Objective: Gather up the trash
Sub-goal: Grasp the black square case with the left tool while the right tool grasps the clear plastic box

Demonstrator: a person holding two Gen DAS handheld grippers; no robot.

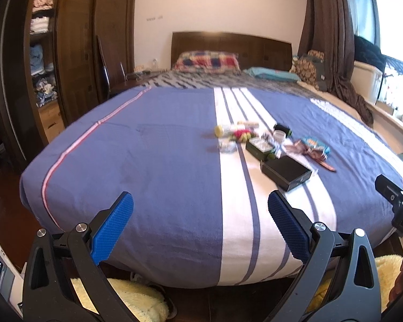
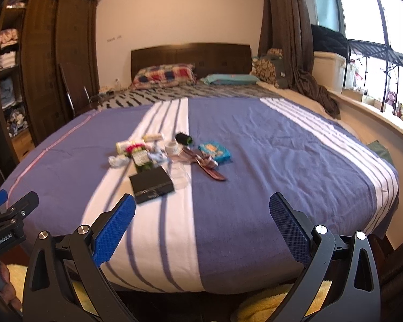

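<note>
Trash lies in a loose cluster near the middle of the bed, mostly on the white striped band of the blue-and-white striped bedspread (image 2: pixel 255 145). Nearest the foot of the bed is a flat black rectangular box (image 2: pixel 151 184) (image 1: pixel 285 171), with a crumpled clear plastic wrapper (image 2: pixel 178 173) just beside it. Behind the box sits a dark green box with a printed label (image 2: pixel 141 159) (image 1: pixel 259 147), and next to that a bunch of pink and yellow-green wrappers (image 2: pixel 135 149) (image 1: pixel 240 135). A pale yellow cylindrical container (image 2: pixel 122 145) (image 1: pixel 223 130) lies on its side at the cluster's far left. A small white cup (image 2: pixel 173 147) (image 1: pixel 279 135) stands near a black cylinder with a green end (image 2: pixel 183 138) (image 1: pixel 282 128). A brown patterned ribbon (image 2: pixel 207 166) (image 1: pixel 313 155) trails toward the blue part of the cover, touching a teal snack packet (image 2: pixel 215 151) (image 1: pixel 315 145). The frames are blurred, so finer details are unclear.

The left gripper (image 1: pixel 200 224) hangs over the foot of the bed, its blue-padded fingers spread wide and empty. The right gripper (image 2: pixel 202 225) does likewise, also spread wide with nothing between the pads. Both are well apart from the trash.

At the head of the bed are a checked red-and-blue pillow (image 2: pixel 165 76) and a teal pillow (image 2: pixel 231 79). A dark wooden wardrobe (image 2: pixel 59 61) stands to the left, brown curtains (image 2: pixel 287 35) to the right.
</note>
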